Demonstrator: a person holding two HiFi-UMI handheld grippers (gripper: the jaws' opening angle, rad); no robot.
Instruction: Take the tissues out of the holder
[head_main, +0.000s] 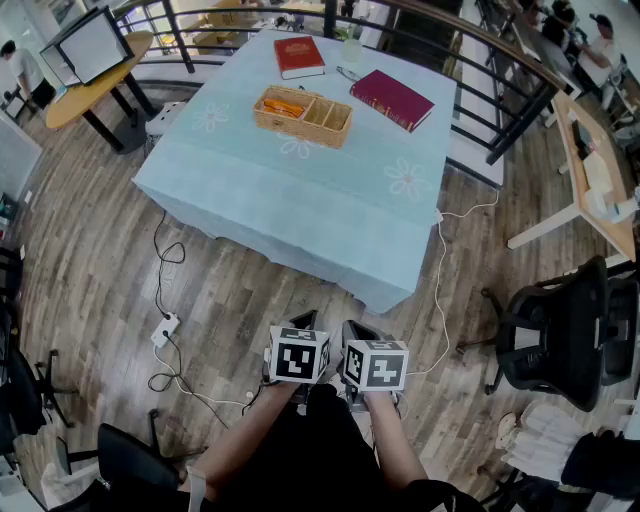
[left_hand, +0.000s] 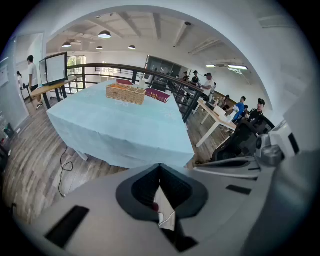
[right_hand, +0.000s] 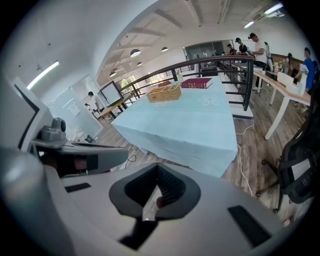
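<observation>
A wicker holder (head_main: 302, 115) with three compartments stands on the far half of a table with a pale blue cloth (head_main: 300, 210). Its left compartment holds something orange (head_main: 283, 106); I cannot make out what it is. The holder also shows small in the left gripper view (left_hand: 125, 93) and the right gripper view (right_hand: 164, 93). Both grippers are held close to the person's body, well short of the table. My left gripper (head_main: 305, 320) (left_hand: 160, 166) has its jaws together with nothing in them. My right gripper (head_main: 356, 326) (right_hand: 158, 165) is shut and empty too.
Two red books (head_main: 299, 56) (head_main: 392, 99) lie beyond the holder. Wood floor separates me from the table, with a power strip and cables (head_main: 165, 330) at left. A black office chair (head_main: 560, 340) stands at right. A railing runs behind the table, with desks and people beyond it.
</observation>
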